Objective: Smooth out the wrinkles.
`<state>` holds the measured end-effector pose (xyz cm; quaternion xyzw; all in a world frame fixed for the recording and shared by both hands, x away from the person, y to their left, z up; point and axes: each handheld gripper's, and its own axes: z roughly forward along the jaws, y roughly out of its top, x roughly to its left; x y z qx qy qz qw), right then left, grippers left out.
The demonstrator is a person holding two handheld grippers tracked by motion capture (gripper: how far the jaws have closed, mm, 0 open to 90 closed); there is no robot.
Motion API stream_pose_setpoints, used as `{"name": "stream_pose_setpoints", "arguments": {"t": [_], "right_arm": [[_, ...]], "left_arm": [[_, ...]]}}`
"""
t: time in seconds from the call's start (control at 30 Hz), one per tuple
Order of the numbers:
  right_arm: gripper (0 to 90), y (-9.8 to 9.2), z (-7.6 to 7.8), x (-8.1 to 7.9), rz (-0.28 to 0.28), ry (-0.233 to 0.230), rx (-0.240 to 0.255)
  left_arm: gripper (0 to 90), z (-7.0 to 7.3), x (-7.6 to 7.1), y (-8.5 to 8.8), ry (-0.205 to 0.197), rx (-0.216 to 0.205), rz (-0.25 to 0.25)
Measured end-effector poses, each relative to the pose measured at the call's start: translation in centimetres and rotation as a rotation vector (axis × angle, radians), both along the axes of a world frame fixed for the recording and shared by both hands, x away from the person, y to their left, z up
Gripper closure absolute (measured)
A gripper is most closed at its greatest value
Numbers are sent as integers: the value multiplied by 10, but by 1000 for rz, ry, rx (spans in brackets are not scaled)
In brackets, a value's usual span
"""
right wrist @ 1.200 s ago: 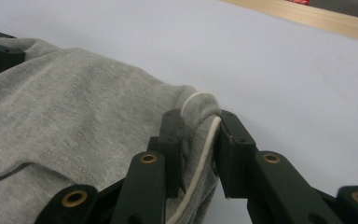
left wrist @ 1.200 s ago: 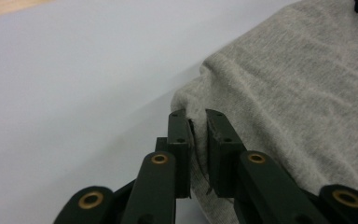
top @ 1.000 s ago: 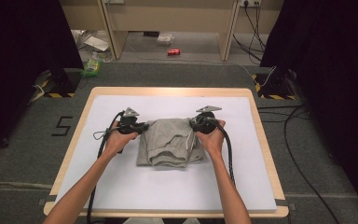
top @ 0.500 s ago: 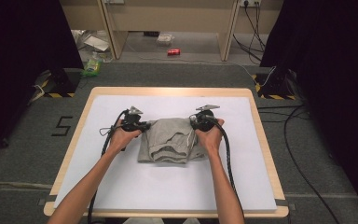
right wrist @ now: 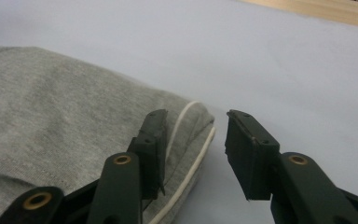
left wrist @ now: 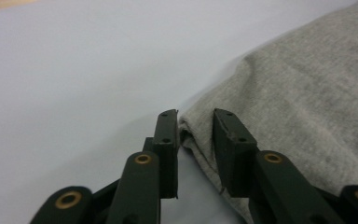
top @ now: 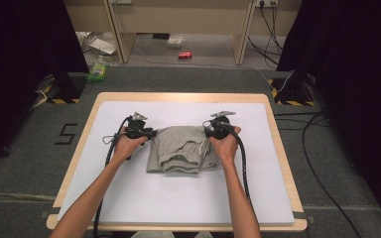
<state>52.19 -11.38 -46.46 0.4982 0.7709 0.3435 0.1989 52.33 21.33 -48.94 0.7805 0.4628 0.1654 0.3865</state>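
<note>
A folded grey garment [top: 178, 148] lies on the white sheet [top: 178, 203] in the middle of the table. My left gripper [top: 151, 133] is at its far left corner. In the left gripper view the jaws [left wrist: 196, 116] have just been opening, and the fabric corner [left wrist: 298, 93] sits loosely between them. My right gripper [top: 207, 133] is at the far right corner. Its jaws [right wrist: 196, 116] have also just been opening and stand apart around the folded edge [right wrist: 51, 102] with its white drawstring [right wrist: 182, 121]. A gap shows beside the right pad.
The wooden table rim [top: 178, 96] frames the sheet, with bare sheet on all sides of the garment. On the floor beyond lie a red can [top: 185, 55] and a green packet [top: 98, 69]. Cables [top: 317, 148] run to the right of the table.
Both hands stay at the garment's far corners. The garment rests in the same place, and no clear shift shows in the high view.
</note>
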Motion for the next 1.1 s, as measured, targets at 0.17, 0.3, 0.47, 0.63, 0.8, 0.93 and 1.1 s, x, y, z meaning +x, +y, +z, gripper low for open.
{"name": "stream_pose_setpoints", "arguments": {"t": [0.17,0.3,0.47,0.63,0.8,0.93,1.1], "right_arm": [[552,-6,6,-2,-10,-6,26],[525,-7,8,-3,-16,-9,17],[520,-9,15,-7,-18,-35,18],[506,-19,21,-9,-38,-45,16],[503,-23,25,-15,-10,-49,26],[495,-22,26,-19,13,-46,26],[439,-21,28,-23,30,-46,40]], "left_arm": [[636,0,2,5,3,-14,37],[636,5,1,9,-31,32,79],[624,9,-1,21,-16,-5,88],[608,15,-6,25,-15,-17,70],[589,21,-12,25,-7,-22,47],[567,25,-16,25,-1,-40,37],[475,29,-23,27,23,-52,27]]}}
